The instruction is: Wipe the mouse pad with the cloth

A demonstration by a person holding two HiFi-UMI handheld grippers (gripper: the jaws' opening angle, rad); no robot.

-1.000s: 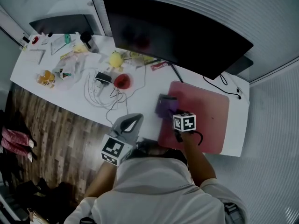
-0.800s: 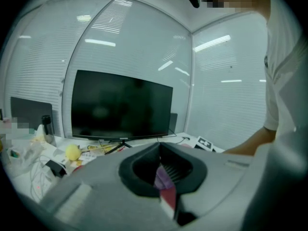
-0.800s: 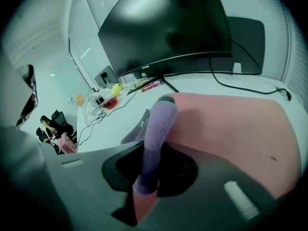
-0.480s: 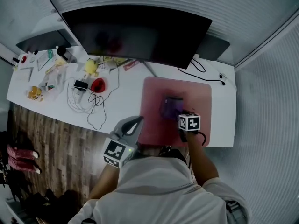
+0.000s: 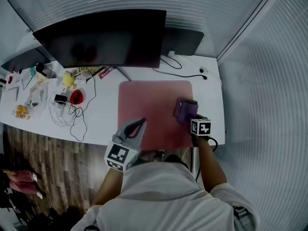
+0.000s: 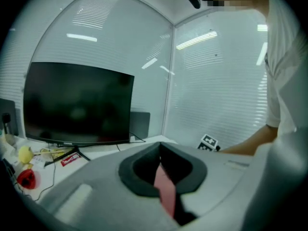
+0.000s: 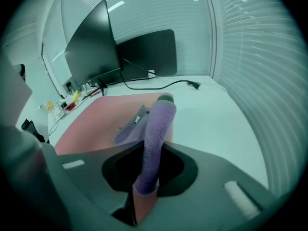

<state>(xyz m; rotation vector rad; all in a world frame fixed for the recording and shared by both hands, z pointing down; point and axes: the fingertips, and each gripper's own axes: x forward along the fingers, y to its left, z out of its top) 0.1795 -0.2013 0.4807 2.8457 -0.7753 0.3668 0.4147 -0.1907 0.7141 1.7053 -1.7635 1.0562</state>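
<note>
A pink mouse pad (image 5: 151, 112) lies on the white desk (image 5: 103, 117) in front of the monitor. A purple cloth (image 5: 185, 110) rests on the pad's right part, near its right edge. My right gripper (image 5: 190, 118) is shut on the cloth and presses it onto the pad. In the right gripper view the cloth (image 7: 155, 129) runs up between the jaws and drapes over their tips, with the pad (image 7: 96, 121) to its left. My left gripper (image 5: 139, 124) hovers shut over the pad's near edge, holding nothing. A strip of pink pad (image 6: 166, 189) shows between its jaws.
A wide dark monitor (image 5: 103, 37) and a smaller dark screen (image 5: 184, 40) stand at the back, with black cables (image 5: 185, 67) behind the pad. Small clutter, a yellow item (image 5: 69, 78), a red item (image 5: 77, 96) and white cords (image 5: 67, 114), fills the desk's left. The desk's right edge (image 5: 222, 121) is close to the cloth.
My right gripper has dragged the cloth across the pad from its left part to its right edge. The left gripper has stayed shut at the near edge. The head camera turned.
</note>
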